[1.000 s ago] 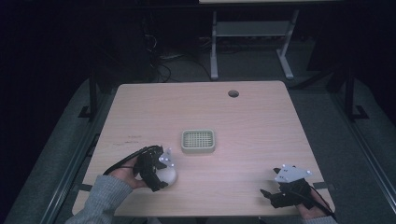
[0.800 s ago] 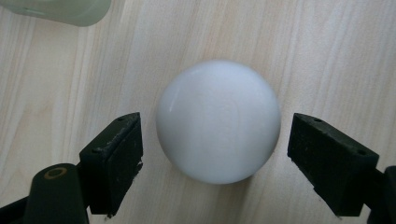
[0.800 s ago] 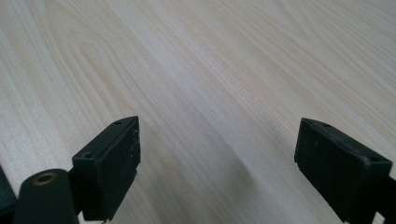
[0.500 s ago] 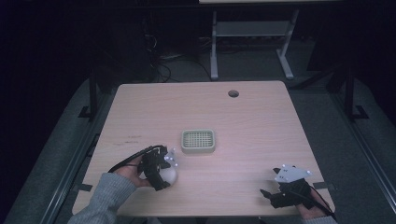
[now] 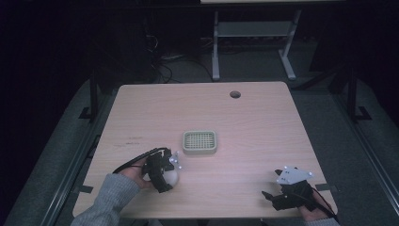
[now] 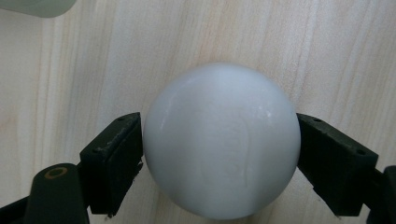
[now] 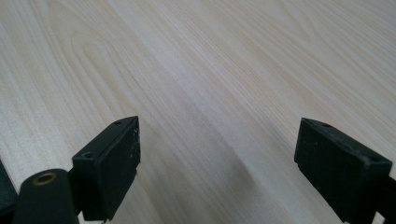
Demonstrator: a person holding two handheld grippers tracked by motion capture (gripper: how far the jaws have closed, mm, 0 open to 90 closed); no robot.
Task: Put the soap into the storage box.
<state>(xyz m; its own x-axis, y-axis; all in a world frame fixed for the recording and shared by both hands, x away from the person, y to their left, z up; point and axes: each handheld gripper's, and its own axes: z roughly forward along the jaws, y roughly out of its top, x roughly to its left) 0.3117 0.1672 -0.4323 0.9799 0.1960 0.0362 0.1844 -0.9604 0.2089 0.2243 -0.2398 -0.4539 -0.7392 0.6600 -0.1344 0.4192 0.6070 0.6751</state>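
Note:
A smooth white ball sits between the two black jaws of my left gripper, and both pads press against its sides. In the high view the ball and the left gripper are at the table's front left, just below and left of a small pale green grid tray. A corner of that tray shows past the ball. My right gripper rests at the front right, open, with only bare wood between its jaws.
The light wooden table has a round cable hole near its far edge. A grey-sleeved forearm comes in at the lower left. Beyond the table stand a metal frame and cables on a dark floor.

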